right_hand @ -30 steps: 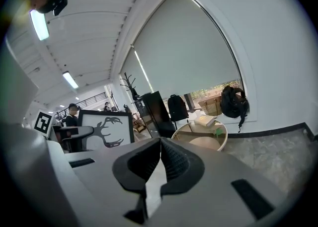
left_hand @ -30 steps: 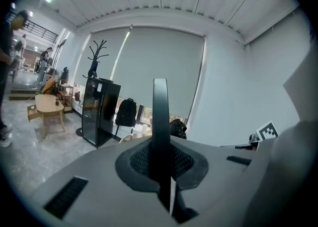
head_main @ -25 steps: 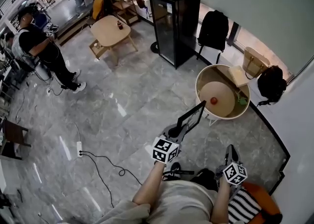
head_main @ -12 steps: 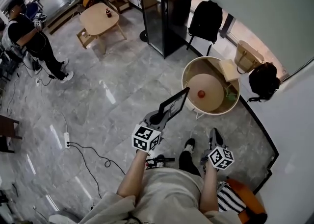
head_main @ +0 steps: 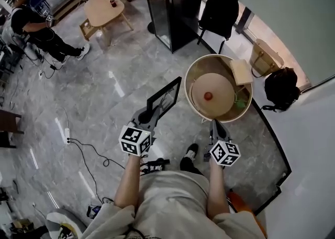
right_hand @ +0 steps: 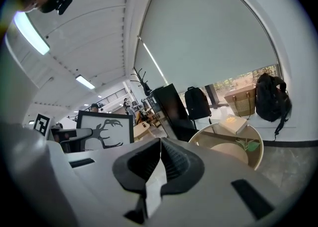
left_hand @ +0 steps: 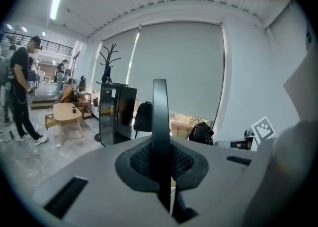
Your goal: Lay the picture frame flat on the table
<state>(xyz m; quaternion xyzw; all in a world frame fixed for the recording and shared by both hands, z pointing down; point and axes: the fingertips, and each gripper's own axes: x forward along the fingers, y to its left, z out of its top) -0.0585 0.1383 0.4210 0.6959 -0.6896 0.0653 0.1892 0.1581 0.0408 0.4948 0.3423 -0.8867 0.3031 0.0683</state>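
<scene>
Head view: black rectangular picture frame (head_main: 165, 97) up in the air on edge, just left of the round wooden table (head_main: 187, 89), long axis slanting up-right away from the person; left gripper view: left gripper (left_hand: 161, 156) jaws pinched narrow on the frame's edge; right gripper view: right gripper (right_hand: 159, 164) jaws together, empty.

The picture frame (head_main: 165, 98), black-edged with a dark branching figure on white, hangs tilted above the floor; the left gripper's (head_main: 155, 111) jaws clamp its lower edge; it is just beside the round surface (head_main: 187, 83).
</scene>
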